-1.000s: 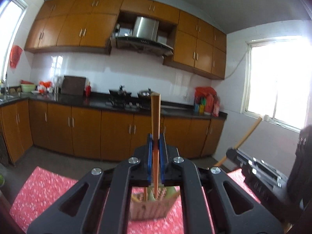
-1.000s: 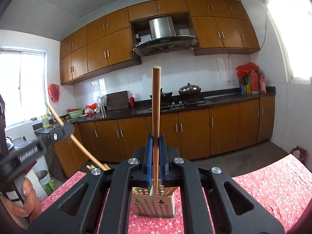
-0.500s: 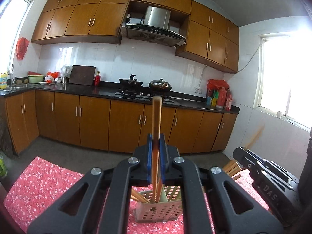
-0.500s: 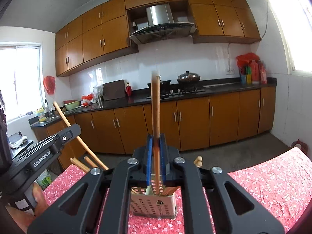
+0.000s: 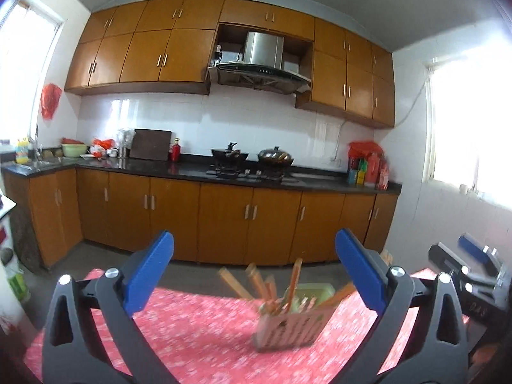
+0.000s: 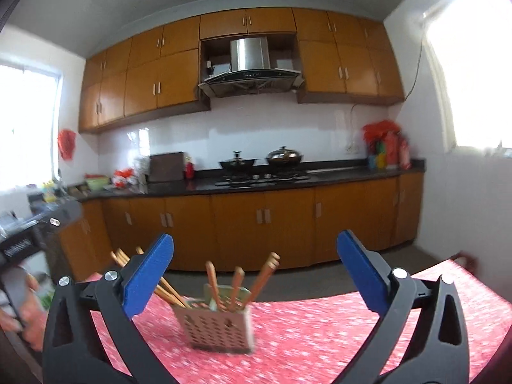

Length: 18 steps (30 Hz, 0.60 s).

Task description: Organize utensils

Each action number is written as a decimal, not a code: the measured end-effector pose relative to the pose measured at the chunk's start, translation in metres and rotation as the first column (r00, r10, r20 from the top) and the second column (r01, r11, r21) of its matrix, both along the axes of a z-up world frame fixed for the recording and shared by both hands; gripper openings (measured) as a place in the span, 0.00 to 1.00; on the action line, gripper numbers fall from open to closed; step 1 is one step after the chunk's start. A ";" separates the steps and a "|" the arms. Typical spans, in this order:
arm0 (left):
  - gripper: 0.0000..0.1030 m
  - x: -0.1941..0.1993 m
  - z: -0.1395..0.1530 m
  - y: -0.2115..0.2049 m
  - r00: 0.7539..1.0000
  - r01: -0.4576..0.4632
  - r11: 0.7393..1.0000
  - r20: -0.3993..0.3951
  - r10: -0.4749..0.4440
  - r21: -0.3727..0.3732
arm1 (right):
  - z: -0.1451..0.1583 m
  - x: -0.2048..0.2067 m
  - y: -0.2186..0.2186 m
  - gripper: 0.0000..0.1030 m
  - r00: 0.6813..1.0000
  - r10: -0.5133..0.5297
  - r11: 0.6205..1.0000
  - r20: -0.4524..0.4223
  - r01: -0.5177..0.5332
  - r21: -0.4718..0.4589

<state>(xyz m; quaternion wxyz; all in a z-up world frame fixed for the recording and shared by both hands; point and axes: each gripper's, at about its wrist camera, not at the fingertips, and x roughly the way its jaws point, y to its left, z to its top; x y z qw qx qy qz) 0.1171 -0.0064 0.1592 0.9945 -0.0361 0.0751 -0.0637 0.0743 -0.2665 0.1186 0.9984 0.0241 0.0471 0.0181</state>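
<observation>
Your left gripper (image 5: 254, 267) and right gripper (image 6: 255, 267) have just been opening; jaws wide, nothing between. Chopsticks (image 6: 236, 283) stand in the perforated holder (image 6: 217, 329) mid-table (image 6: 352, 336). They look light, stiff, slippery: pinch mid-shaft.

The left gripper (image 5: 254, 267) has just been opening — its 2 blue pads (image 5: 150, 270) stand wide apart with nothing between them. Ahead, on the red floral tablecloth (image 5: 198, 329), a perforated utensil holder (image 5: 292, 328) bristles with wooden chopsticks (image 5: 256, 280) — blurred. The right gripper (image 5: 470, 264) shows at the right edge.
</observation>
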 end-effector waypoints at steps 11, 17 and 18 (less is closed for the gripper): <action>0.96 -0.084 -0.086 0.018 0.985 -0.123 0.979 -0.097 0.140 0.165 | -0.066 -0.061 0.026 0.98 0.990 -0.128 0.988 -0.057 0.122 -0.100; 0.96 -0.112 -0.123 0.016 0.985 -0.109 0.978 -0.110 0.130 0.177 | -0.091 -0.078 0.035 0.98 0.992 -0.105 0.990 -0.075 0.098 -0.101; 0.96 -0.114 -0.125 0.017 0.986 -0.104 0.979 -0.110 0.124 0.174 | -0.093 -0.079 0.035 0.98 0.992 -0.098 0.991 -0.084 0.090 -0.095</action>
